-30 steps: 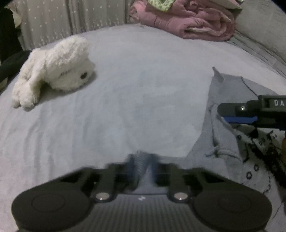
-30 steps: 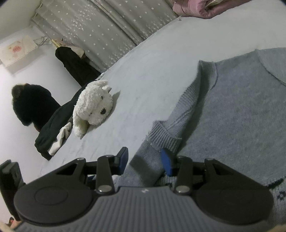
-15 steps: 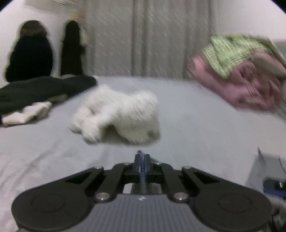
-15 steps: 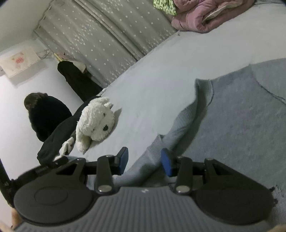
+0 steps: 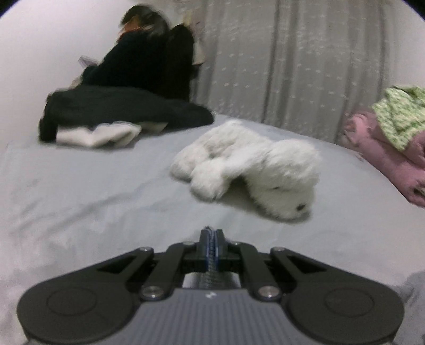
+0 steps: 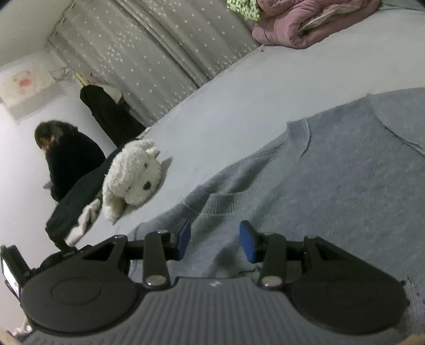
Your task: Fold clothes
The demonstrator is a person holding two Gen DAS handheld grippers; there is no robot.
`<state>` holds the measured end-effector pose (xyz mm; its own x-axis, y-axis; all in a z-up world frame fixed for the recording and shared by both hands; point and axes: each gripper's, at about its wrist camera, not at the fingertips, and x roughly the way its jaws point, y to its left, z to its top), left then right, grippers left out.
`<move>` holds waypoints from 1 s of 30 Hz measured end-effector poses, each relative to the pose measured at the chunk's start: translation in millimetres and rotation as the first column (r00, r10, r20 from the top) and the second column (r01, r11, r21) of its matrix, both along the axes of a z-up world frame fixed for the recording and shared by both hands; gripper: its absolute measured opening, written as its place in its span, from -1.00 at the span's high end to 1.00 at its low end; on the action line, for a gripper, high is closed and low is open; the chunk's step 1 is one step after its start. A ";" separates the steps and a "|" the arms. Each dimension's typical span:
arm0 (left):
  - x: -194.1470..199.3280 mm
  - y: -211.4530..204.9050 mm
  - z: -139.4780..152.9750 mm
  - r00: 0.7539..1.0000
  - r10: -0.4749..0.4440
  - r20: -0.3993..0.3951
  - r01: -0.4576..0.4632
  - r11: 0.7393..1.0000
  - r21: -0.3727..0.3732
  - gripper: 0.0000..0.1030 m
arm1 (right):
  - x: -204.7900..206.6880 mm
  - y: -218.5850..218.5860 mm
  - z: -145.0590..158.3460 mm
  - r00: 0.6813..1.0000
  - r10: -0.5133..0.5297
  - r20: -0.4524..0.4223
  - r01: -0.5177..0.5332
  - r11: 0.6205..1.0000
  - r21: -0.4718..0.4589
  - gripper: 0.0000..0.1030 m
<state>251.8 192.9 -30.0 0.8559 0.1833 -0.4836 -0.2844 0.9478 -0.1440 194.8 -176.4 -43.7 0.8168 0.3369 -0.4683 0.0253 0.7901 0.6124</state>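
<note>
Sweater: 1, apparently pinched by left hand-held gripper; 1 plush.

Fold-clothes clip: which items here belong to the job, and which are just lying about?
Job: grey sweater; left claw pinching knit fabric; right claw open above it.

Lying about: white plush dog; dark clothes pile; pink quilt.

On the bed, the sweater fills the right; the plush lies centre-left, the quilt upper right.
</note>
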 end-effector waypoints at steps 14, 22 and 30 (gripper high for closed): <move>1.0 37.1 -11.8 0.980 -0.200 0.015 0.194 0.928 -0.318 0.93 | 1.9 46.9 1.8 0.998 0.064 0.029 -0.052 0.951 -0.304 -0.21; -8.7 48.8 0.7 0.902 -0.410 0.133 0.423 0.783 -0.456 0.94 | 57.2 73.1 53.6 0.988 0.151 0.017 -0.133 0.914 -0.384 -0.21; -32.9 48.8 16.1 0.679 -0.618 0.396 0.733 0.549 -0.401 0.94 | 132.6 89.1 55.9 0.963 0.234 -0.136 -0.271 0.841 -0.467 -0.21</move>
